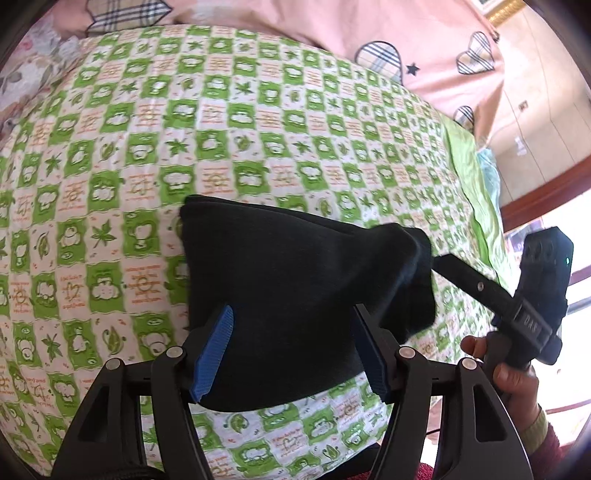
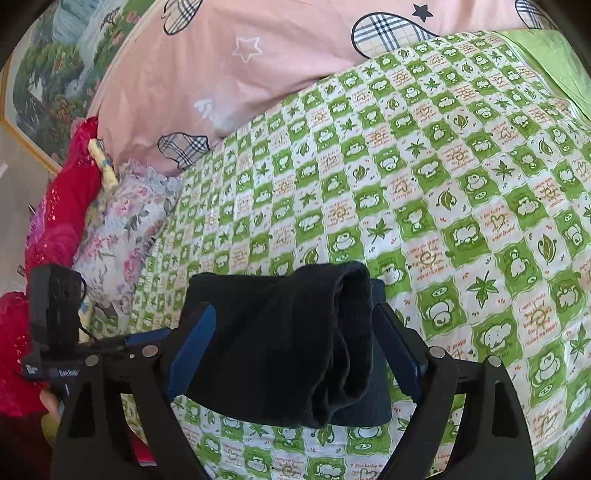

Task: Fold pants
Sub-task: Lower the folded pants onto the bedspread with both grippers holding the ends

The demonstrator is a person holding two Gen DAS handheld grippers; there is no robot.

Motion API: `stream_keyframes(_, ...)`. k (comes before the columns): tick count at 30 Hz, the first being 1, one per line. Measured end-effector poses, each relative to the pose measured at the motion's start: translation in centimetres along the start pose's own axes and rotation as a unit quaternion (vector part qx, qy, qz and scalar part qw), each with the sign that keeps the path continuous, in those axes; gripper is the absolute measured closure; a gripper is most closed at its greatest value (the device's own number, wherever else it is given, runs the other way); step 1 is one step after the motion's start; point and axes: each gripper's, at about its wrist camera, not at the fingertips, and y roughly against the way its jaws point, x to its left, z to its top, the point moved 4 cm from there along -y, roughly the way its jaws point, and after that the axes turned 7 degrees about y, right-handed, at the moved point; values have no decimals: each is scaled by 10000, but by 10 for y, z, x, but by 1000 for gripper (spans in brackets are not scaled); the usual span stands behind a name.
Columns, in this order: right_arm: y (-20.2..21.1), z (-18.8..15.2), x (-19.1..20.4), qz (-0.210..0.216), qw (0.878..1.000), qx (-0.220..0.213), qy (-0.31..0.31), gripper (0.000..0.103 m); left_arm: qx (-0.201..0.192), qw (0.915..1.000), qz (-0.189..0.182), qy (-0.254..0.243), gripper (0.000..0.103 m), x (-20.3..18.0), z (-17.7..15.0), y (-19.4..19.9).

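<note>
The black pants (image 1: 295, 280) lie folded into a small bundle on the green and white checked bedsheet (image 1: 221, 129). My left gripper (image 1: 291, 317) is open, its blue pads (image 1: 216, 347) on either side of the near end of the bundle. The right gripper's body (image 1: 532, 295) shows at the bundle's right end. In the right wrist view the pants (image 2: 288, 339) show rolled layers, and my right gripper (image 2: 295, 314) is open around them, one blue pad (image 2: 192, 350) on each side. The sheet (image 2: 443, 184) spreads beyond.
A pink quilt with plaid hearts (image 1: 369, 33) lies at the far side of the bed, also seen in the right wrist view (image 2: 221, 74). A floral cloth (image 2: 125, 229) and a red garment (image 2: 74, 192) lie at the left. The bed's edge (image 1: 476, 184) runs along the right.
</note>
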Motion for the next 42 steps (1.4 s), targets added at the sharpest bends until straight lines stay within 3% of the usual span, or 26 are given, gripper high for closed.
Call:
stream_keyframes(6, -5, -7, -7, -214, 9997, 15, -114, 16, -11, 9996, 70, 261, 35, 17, 4, -1)
stream_keyframes(26, -27, -31, -19, -56, 9981, 313, -524, 16, 259, 9975, 241, 617, 32, 39, 4, -29)
stream_keyframes(29, -29, -36, -22, -226, 9981, 346, -462, 16, 287, 9973, 257, 633, 31, 38, 4, -32)
stream_keyframes(42, -42, -51, -38, 204, 9955, 432, -812, 20, 378, 9962, 305, 717, 24, 42, 4, -46)
